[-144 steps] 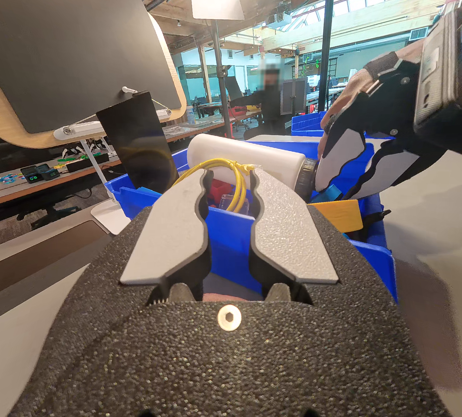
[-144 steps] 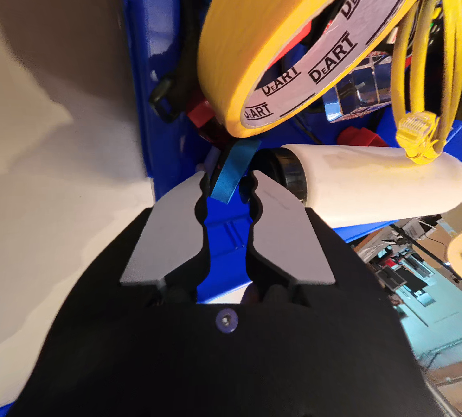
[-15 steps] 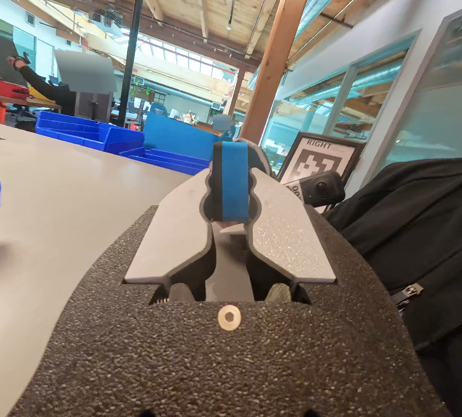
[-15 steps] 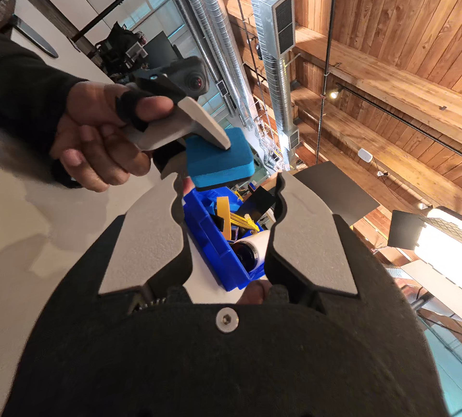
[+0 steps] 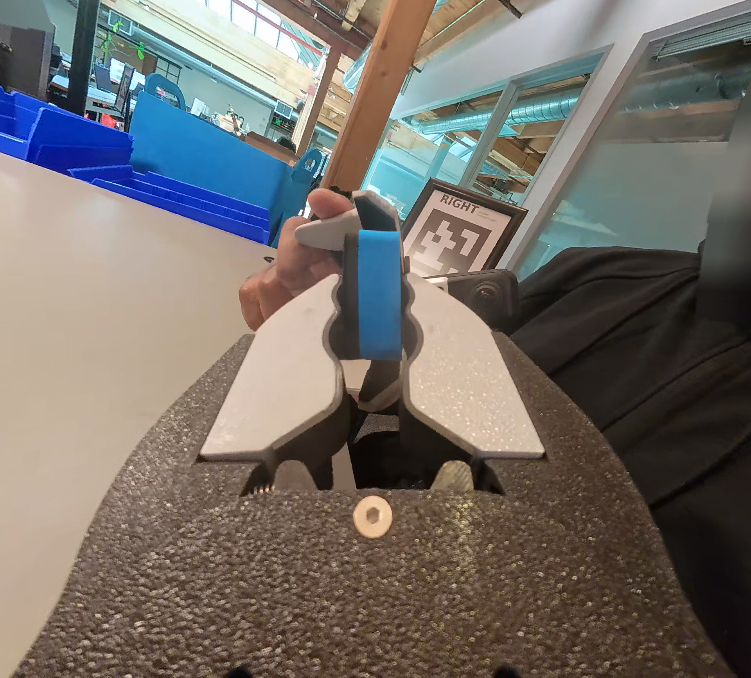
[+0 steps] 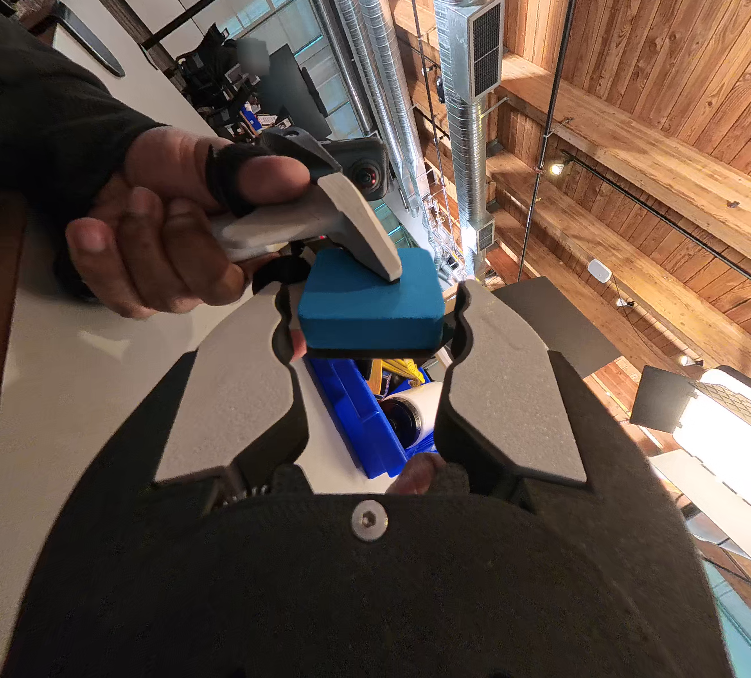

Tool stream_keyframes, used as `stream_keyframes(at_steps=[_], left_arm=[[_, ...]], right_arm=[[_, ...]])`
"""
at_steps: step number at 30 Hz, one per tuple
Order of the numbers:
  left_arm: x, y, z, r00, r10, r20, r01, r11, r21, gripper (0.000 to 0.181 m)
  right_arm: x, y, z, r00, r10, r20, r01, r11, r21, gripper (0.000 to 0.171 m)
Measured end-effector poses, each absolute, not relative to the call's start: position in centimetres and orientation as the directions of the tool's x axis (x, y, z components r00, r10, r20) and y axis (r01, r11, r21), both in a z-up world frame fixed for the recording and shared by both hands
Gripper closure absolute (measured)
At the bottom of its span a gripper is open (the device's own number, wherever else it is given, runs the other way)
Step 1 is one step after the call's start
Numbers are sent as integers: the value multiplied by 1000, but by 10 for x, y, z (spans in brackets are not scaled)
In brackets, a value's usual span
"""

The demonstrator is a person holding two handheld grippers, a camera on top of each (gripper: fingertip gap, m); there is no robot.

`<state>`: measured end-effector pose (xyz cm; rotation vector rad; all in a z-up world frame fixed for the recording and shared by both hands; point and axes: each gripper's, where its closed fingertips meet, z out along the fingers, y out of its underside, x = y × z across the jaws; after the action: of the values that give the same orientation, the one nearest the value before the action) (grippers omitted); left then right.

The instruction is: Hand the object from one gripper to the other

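L wrist view: 1 blue pad (image 5: 380, 295) clamped edge-on in left gripper (image 5: 372, 307). R wrist view: right gripper (image 6: 372, 319) jaws spread wide around same pad, not gripping; 1 blue bin (image 6: 357, 410) on table below.

The right gripper (image 6: 372, 317) stands with jaws spread, the blue block (image 6: 367, 303) between its fingertips. The left gripper (image 6: 365, 252), held by a hand (image 6: 162, 224), clamps the block's flat faces. A blue bin (image 6: 357, 414) lies on the table (image 6: 81, 374) beyond.
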<state>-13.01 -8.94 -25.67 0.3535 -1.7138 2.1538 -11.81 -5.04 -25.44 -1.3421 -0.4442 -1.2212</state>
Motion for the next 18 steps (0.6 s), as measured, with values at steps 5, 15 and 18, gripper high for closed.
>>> stream_keyframes(at_steps=[5,15,18], left_arm=[[-131,-95,-261,-904,105,415,-427,-162,-889,155],[-124,-85,-264,-894,76,442,-449,-155,-880,133],[-130,-87,-266,-892,99,441,-450,-116,-885,133]], right_arm=[[-116,-49,-259,365,-386,847,845,-245,-476,100],[-119,-53,-257,487,-354,799,810,-159,-564,101],[-121,-54,-256,482,-361,799,815,-149,-559,101]])
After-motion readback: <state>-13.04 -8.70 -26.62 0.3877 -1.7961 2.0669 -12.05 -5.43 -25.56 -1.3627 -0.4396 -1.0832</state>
